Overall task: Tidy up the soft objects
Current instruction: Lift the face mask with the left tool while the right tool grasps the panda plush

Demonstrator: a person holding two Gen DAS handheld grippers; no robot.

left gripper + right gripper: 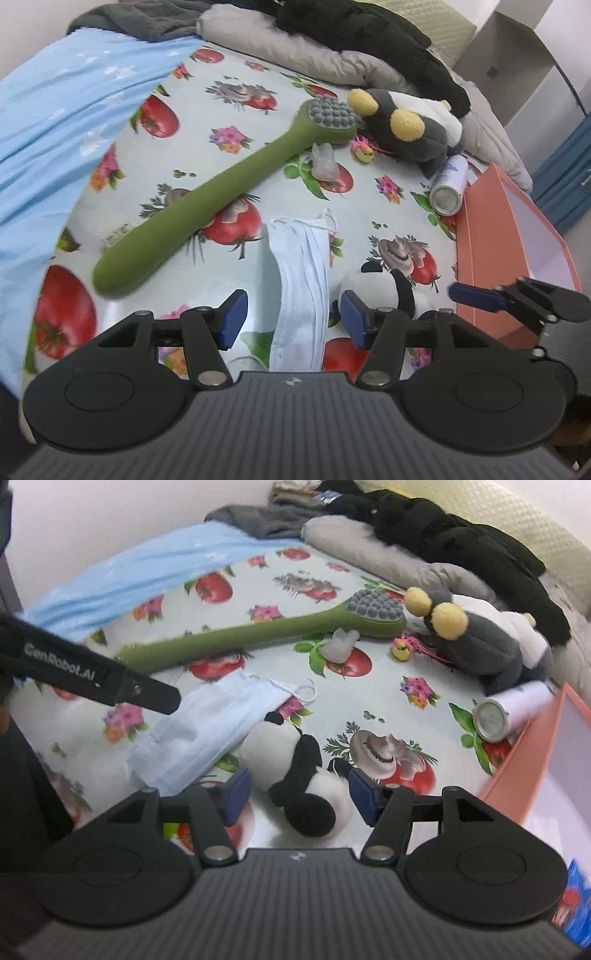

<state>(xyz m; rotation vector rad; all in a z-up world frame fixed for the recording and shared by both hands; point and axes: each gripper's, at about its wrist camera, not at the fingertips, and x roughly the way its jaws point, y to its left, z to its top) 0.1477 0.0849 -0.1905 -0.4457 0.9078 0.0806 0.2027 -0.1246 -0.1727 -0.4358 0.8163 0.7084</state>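
A panda plush [295,771] lies on the flowered sheet, between the open jaws of my right gripper [299,794]; it also shows in the left wrist view [384,288]. A pale blue face mask [303,280] lies between the open jaws of my left gripper [291,317], and shows in the right wrist view [207,731]. A grey plush with yellow ears [406,125] [476,638] lies at the back right. Neither gripper holds anything.
A green massage hammer [207,206] lies diagonally across the sheet. A small clear rabbit figure [325,162], a tiny yellow-pink toy [364,149] and a spray can [448,188] lie nearby. An orange box [517,236] stands at right. Bedding and dark clothes are piled behind.
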